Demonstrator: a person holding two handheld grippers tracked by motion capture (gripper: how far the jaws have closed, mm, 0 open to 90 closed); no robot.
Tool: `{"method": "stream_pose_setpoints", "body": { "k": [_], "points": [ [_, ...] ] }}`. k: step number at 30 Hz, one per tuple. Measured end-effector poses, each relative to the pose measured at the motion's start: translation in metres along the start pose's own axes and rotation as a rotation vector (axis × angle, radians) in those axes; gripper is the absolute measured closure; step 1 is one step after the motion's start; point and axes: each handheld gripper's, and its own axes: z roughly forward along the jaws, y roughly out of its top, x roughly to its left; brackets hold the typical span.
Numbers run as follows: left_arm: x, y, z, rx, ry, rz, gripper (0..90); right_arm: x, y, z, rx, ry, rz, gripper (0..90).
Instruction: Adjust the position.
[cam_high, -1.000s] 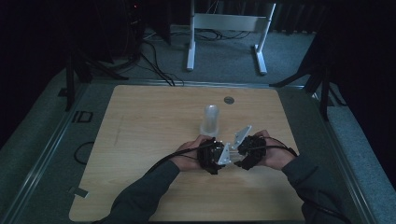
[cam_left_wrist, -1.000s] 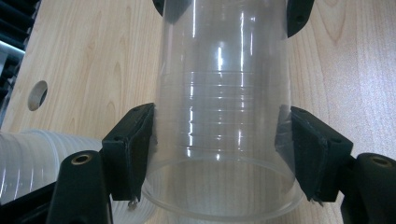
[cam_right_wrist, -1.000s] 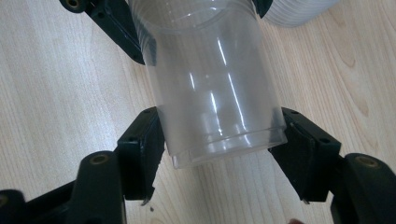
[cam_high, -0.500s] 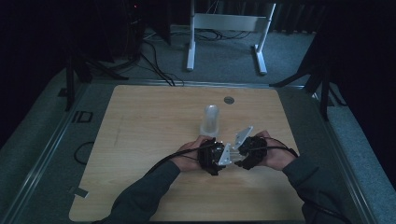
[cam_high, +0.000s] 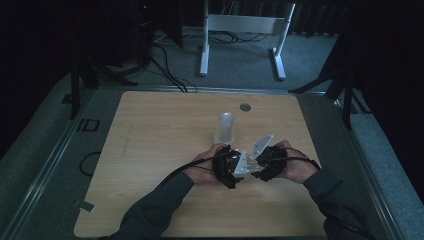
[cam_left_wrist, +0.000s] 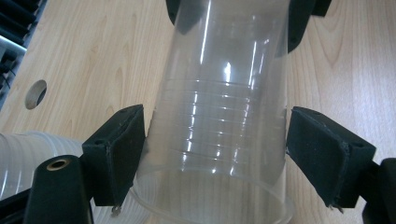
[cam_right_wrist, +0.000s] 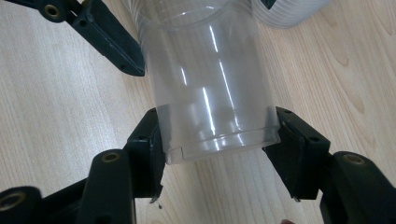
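On a wooden tabletop (cam_high: 165, 130), a person held two grippers close together over a clear plastic cup (cam_left_wrist: 219, 116) lying on its side between them. At left, the left gripper (cam_high: 227, 167) had its fingers (cam_left_wrist: 116, 154) spread either side of the cup's wide rim end, having just been opening; one pad sat just beside the wall, the other stood clear of it. At right, the right gripper (cam_high: 267, 162) had just been closing, and its fingers (cam_right_wrist: 294, 149) pressed on the cup's base end. A stack of cups (cam_high: 225, 128) stood upright just beyond the hands, near a round hole (cam_high: 244, 107).
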Motion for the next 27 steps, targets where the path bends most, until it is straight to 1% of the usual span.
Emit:
{"method": "stream_pose_setpoints", "body": {
  "k": [3, 4, 7, 9, 12, 15, 17, 19, 23, 27],
  "points": [
    [0.001, 0.000, -0.001, -0.005, -0.003, -0.007, 19.1, 0.000, -0.001, 0.000, -0.004, -0.004, 0.007, 41.7],
    [0.001, 0.001, -0.001, -0.012, 0.001, -0.016, 18.7, 0.000, -0.002, 0.000, -0.010, -0.005, 0.015, 41.7],
    [0.002, 0.001, -0.002, -0.014, 0.006, -0.019, 17.3, -0.001, -0.003, 0.000, -0.013, -0.006, 0.021, 41.7],
    [0.003, 0.001, -0.003, -0.023, 0.006, -0.036, 16.6, -0.001, -0.005, -0.001, -0.019, -0.011, 0.024, 41.8],
    [0.004, 0.001, -0.003, -0.027, 0.012, -0.041, 15.8, -0.002, -0.006, -0.001, -0.023, -0.017, 0.034, 41.8],
    [0.006, 0.002, -0.005, -0.038, 0.016, -0.052, 15.5, -0.003, -0.009, 0.000, -0.031, -0.021, 0.042, 41.8],
    [0.006, 0.002, -0.005, -0.042, 0.018, -0.055, 15.3, -0.003, -0.010, 0.000, -0.034, -0.021, 0.057, 41.8],
    [0.006, 0.002, -0.006, -0.047, 0.021, -0.057, 15.3, -0.003, -0.011, 0.000, -0.034, -0.025, 0.058, 41.8],
    [0.007, 0.001, -0.008, -0.067, 0.028, -0.077, 15.3, -0.004, -0.013, 0.000, -0.041, -0.031, 0.069, 41.9],
    [0.008, 0.000, -0.009, -0.077, 0.035, -0.084, 15.3, -0.005, -0.016, 0.001, -0.038, -0.039, 0.088, 42.0]
  ]
}}
